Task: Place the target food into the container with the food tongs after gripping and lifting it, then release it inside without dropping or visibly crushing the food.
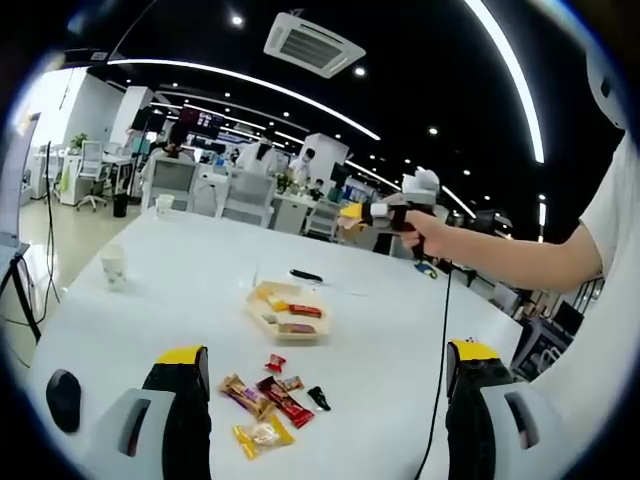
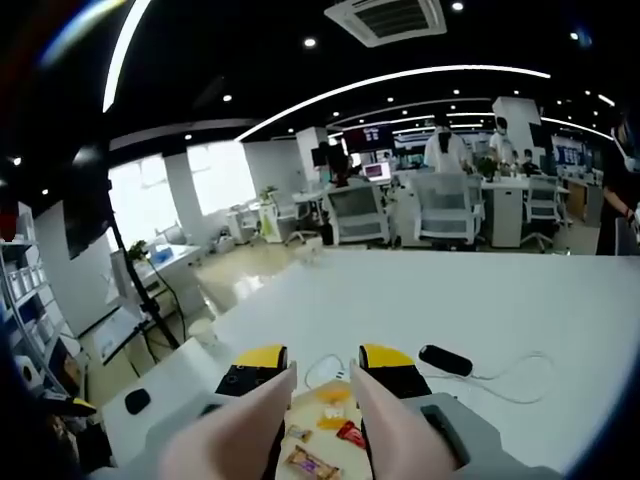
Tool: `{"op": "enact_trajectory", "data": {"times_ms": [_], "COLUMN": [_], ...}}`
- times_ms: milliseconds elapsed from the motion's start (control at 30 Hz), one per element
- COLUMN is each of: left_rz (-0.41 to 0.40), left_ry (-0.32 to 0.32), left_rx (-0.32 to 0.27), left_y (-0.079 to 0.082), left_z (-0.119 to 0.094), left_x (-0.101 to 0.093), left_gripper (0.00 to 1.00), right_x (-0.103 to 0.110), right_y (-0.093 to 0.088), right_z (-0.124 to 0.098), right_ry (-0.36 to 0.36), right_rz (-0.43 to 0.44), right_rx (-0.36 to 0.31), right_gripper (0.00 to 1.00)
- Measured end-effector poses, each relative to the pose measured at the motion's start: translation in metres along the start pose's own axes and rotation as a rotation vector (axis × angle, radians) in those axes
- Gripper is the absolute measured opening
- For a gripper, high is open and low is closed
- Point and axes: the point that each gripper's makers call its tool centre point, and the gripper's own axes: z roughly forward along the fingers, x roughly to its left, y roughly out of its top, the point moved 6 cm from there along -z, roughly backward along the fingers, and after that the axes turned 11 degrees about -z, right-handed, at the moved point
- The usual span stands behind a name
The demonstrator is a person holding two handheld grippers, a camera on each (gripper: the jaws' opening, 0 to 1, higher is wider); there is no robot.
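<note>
A large white table (image 1: 200, 290) takes most of the left gripper view, with an open office of desks and chairs behind it. Near the middle of the table sits a shallow container (image 1: 287, 312) with several wrapped snacks inside it. In front of the container, closer to the camera, loose wrapped snacks (image 1: 270, 400) lie on the table: brown and red bars, a small red candy, a yellow packet and a small dark piece. A paper cup (image 1: 113, 266) stands far to the left, and a dark computer mouse (image 1: 62, 397) lies near the left edge. A black pen-like object (image 1: 306, 275) lies behind the container.

The left gripper (image 1: 325, 375) has its jaws wide apart, with yellow tips, and nothing is between them. It hangs above the loose snacks without touching them.

The right gripper (image 1: 400, 212) is seen in the left gripper view, raised above the far side of the table in a person's hand. In the right gripper view its jaws are narrow, and two pale tong arms (image 2: 385, 430) run forward between them. Below them the container (image 2: 325, 440) shows with its snacks. I cannot tell if the tongs hold any food.
</note>
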Motion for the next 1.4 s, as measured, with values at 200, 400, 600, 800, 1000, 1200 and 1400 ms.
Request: {"op": "enact_trajectory", "data": {"times_ms": [200, 400, 600, 800, 1000, 1200, 1400], "left_rz": [0.004, 0.015, 0.044, 0.006, -0.011, -0.009, -0.001], "left_ry": [-0.025, -0.053, -0.072, -0.104, -0.142, -0.166, -0.173], "left_rx": [0.035, 0.034, 0.046, 0.017, 0.065, 0.072, 0.074], "left_y": [-0.004, 0.007, 0.014, 0.012, -0.003, -0.004, -0.003], "left_z": [0.008, 0.018, 0.029, 0.036, 0.047, 0.051, 0.051], "left_x": [-0.006, -0.008, -0.006, -0.010, -0.015, -0.020, -0.020], "left_gripper": [0.99, 0.99, 0.99, 0.99, 0.99, 0.99, 0.99], "right_x": [0.025, 0.035, 0.038, 0.033, 0.033, 0.033, 0.031], "right_y": [-0.010, -0.027, -0.030, -0.039, -0.052, -0.069, -0.078], "right_z": [-0.015, -0.017, -0.028, -0.038, -0.049, -0.057, -0.058], "right_ry": [0.014, 0.020, 0.003, -0.024, -0.040, -0.062, -0.070], "right_rz": [0.033, 0.036, 0.100, 0.139, 0.120, 0.143, 0.165], "right_rx": [0.001, 0.021, 0.001, -0.005, 0.013, 0.024, 0.041], "right_gripper": [0.28, 0.28, 0.29, 0.28, 0.29, 0.28, 0.28]}}
